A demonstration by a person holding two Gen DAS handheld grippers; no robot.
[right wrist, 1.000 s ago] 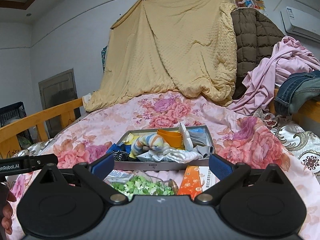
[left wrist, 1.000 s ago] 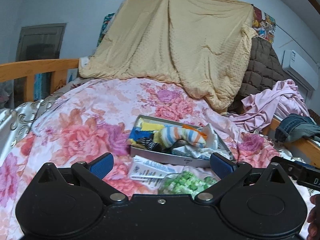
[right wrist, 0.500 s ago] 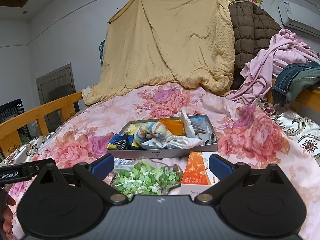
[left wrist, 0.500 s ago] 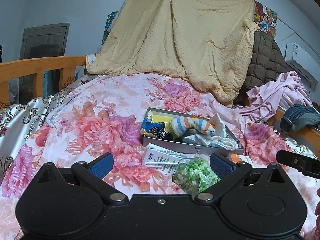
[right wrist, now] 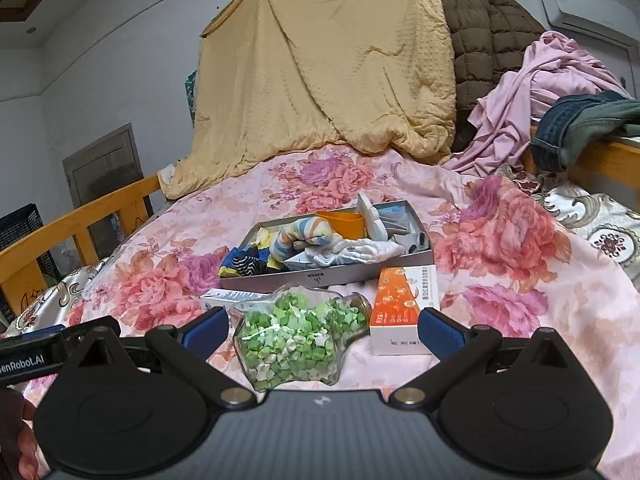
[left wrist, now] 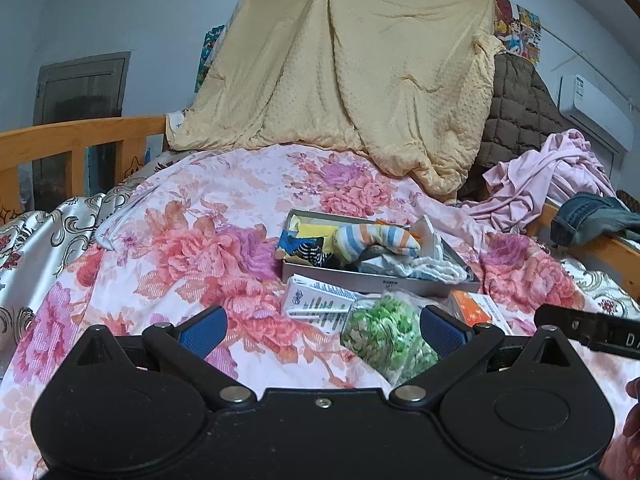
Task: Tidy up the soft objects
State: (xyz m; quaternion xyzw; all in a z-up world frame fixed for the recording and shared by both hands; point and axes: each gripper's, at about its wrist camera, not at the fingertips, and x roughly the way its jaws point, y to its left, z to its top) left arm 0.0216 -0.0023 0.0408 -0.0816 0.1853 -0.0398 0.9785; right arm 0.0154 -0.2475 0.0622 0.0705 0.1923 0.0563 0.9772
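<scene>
A grey shallow box [left wrist: 372,278] [right wrist: 320,278] lies on the floral bedspread, stuffed with socks and cloths. On top of the pile sits a rolled striped sock [left wrist: 374,240] [right wrist: 300,236], with a white cloth [right wrist: 360,250] beside it and dark patterned socks [right wrist: 244,262] at the left end. An orange cup [right wrist: 344,222] stands in the box too. My left gripper [left wrist: 322,330] is open, low over the bedspread, short of the box. My right gripper [right wrist: 322,326] is open as well, with a clear jar of green pieces [right wrist: 294,340] lying between its fingers, untouched.
In front of the box lie a white carton [left wrist: 316,300] and an orange carton [right wrist: 404,312]. A yellow blanket [right wrist: 320,64], brown quilt [right wrist: 488,40], pink garment [right wrist: 540,80] and jeans [right wrist: 580,120] pile up at the back. Wooden bed rails [left wrist: 80,140] [right wrist: 608,160] run along both sides.
Both grippers have drawn back from the box and risen a little, so the jar and cartons show more fully. Both stay open and nothing on the bed has moved.
</scene>
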